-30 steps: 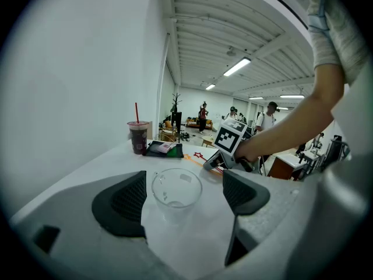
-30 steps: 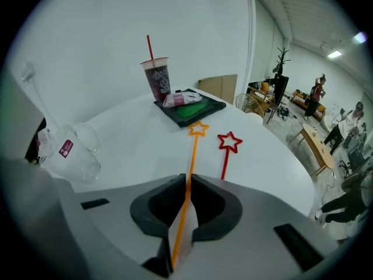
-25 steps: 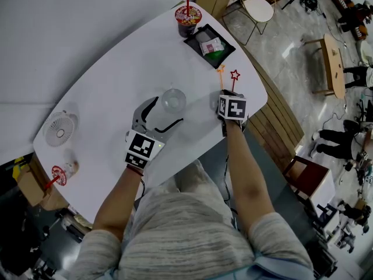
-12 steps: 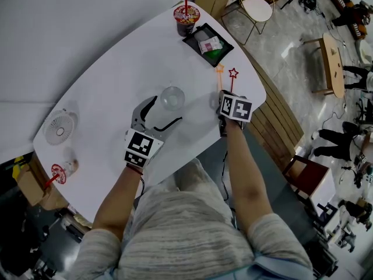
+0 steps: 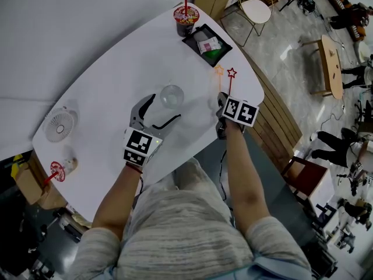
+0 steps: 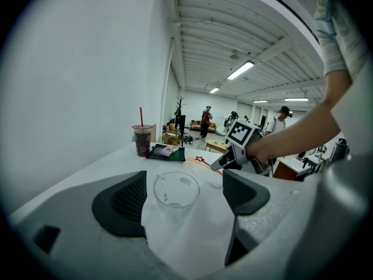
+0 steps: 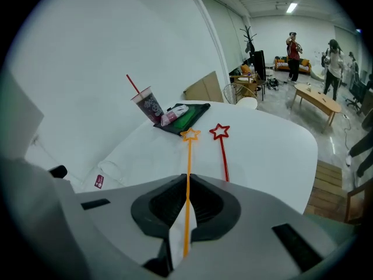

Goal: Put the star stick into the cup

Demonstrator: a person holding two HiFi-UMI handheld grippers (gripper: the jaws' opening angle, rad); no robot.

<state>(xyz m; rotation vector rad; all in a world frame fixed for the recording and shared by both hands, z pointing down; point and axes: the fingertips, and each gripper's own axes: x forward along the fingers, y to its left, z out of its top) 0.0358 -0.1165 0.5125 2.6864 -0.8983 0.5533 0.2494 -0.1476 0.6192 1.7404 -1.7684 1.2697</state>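
Now the right claw (image 7: 186, 182) is clamped on the orange star stick (image 7: 188, 156) near its tail. The left claw (image 5: 164, 109) stands apart just behind the clear cup (image 5: 172, 96), not touching it. The thin stick could swivel in the pads, miss the rim and tip the unheld cup.

On the table (image 5: 111, 92) the cup (image 5: 172, 97) stands left of the star stick (image 5: 220, 80), the tray (image 5: 198, 51) behind both.

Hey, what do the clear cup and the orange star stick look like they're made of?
The clear cup: see-through, glossy wall with bright glints; glass or clear hard plastic, the look leaves it open. The orange star stick: thin, evenly coloured, slightly translucent and smooth; most likely moulded plastic.
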